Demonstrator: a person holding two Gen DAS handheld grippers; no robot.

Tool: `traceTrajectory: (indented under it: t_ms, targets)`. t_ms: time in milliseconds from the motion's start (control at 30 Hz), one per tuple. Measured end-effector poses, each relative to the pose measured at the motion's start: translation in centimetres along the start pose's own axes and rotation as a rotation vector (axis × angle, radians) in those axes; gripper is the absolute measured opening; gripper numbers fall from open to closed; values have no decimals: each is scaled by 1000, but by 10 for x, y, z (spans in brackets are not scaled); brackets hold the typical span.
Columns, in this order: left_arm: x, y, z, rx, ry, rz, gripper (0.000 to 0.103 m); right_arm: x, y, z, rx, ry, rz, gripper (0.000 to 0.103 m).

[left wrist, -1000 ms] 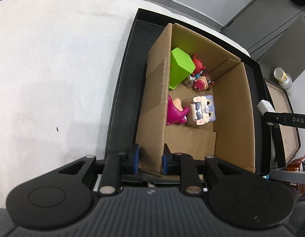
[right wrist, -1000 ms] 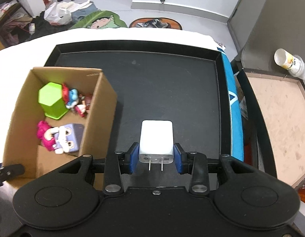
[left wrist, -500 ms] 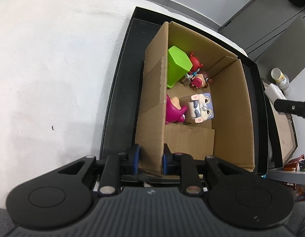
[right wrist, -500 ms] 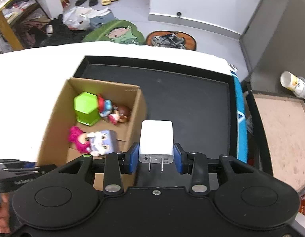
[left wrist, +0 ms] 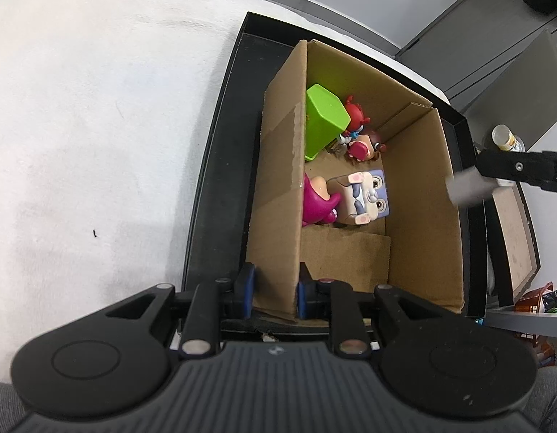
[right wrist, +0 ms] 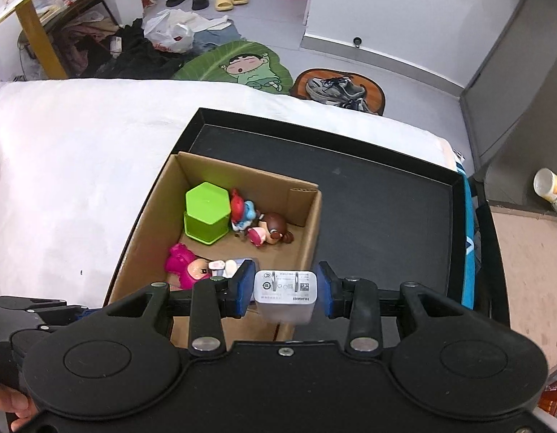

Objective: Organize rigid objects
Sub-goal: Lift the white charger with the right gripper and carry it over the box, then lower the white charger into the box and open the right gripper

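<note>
both jaws sit nearly shut: my left gripper (left wrist: 274, 294) pinches the box (left wrist: 419, 195) wall at six o'clock, and my right gripper (right wrist: 283, 294) has spread slightly, so the charger (right wrist: 286, 297) looks loose between its pads, tipped prongs-up over the box's near right corner. the box rests in the tray (right wrist: 386, 216), at its nine o'clock. inside i see a green block (right wrist: 206, 213) and figurines (right wrist: 264, 232).

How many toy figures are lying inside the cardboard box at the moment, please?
4 visible: red-and-blue figure beside the green hexagonal container, brown-haired doll next to it, pink figure and purple-faced block figure nearer the grippers. Others may be hidden.
</note>
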State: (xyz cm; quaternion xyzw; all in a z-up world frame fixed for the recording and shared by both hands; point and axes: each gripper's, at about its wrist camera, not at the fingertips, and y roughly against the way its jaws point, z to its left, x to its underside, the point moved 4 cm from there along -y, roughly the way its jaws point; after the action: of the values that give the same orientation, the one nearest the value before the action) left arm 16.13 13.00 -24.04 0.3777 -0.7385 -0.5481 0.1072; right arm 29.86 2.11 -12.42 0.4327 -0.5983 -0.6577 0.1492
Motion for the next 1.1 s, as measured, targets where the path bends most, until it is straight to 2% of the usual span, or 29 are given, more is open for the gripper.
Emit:
traceTrajectory:
  t_ms: [633,1100]
  targets:
    - [0,0,1,19,4,3,22,-11,-38,27,7,30,31,36]
    - [-1,-1,1,22,-5,8,22,-15,-64,30,101,74,22,37]
